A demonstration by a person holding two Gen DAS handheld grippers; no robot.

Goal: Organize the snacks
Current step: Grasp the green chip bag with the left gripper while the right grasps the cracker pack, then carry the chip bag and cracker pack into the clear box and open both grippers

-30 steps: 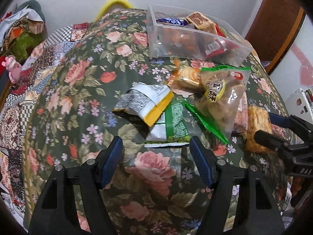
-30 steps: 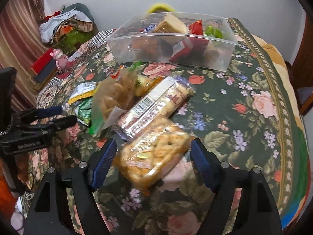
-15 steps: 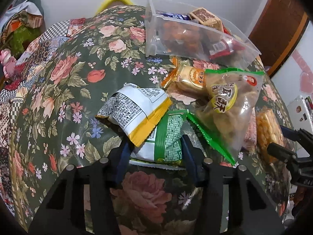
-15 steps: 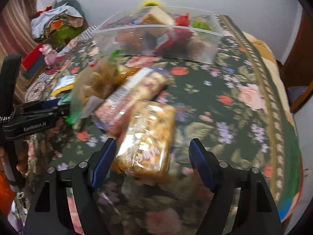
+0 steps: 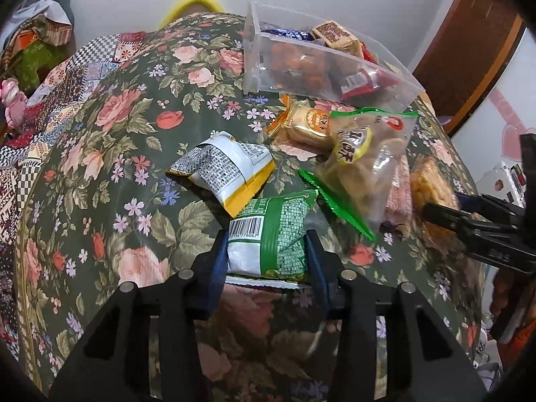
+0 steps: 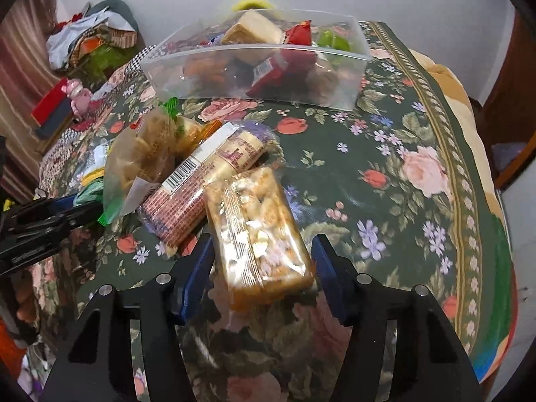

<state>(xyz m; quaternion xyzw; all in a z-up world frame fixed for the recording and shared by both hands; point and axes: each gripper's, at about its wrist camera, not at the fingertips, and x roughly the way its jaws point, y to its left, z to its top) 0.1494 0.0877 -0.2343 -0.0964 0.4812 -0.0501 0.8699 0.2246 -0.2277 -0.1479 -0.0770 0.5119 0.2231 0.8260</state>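
- The green and white packet (image 5: 273, 231) lies on the flowered cloth (image 5: 110, 167) near the table's front edge; the left gripper (image 5: 266, 251) has just been closing, and its blue pads now press the packet's two sides.
- A yellow and white packet (image 5: 224, 171) lies just beyond it, its yellow end overlapping the green packet's far corner.
- The clear pack of puffed snacks (image 6: 258, 231) lies lengthwise between the right gripper's fingers (image 6: 201, 268); the right gripper (image 6: 263, 261) has just been closing, and both pads sit at the wrapper's sides, though I cannot tell whether they truly squeeze it.
- Beside that pack, to its left in the right wrist view, lies a long biscuit roll (image 6: 204, 181), touching it.
- A clear bag with green trim (image 5: 365, 157) rests partly on the roll, and an orange wrapped cake (image 5: 308, 124) peeks out behind it.
- The clear bin (image 6: 254, 67) stands at the far side of the table, already holding several wrapped snacks.
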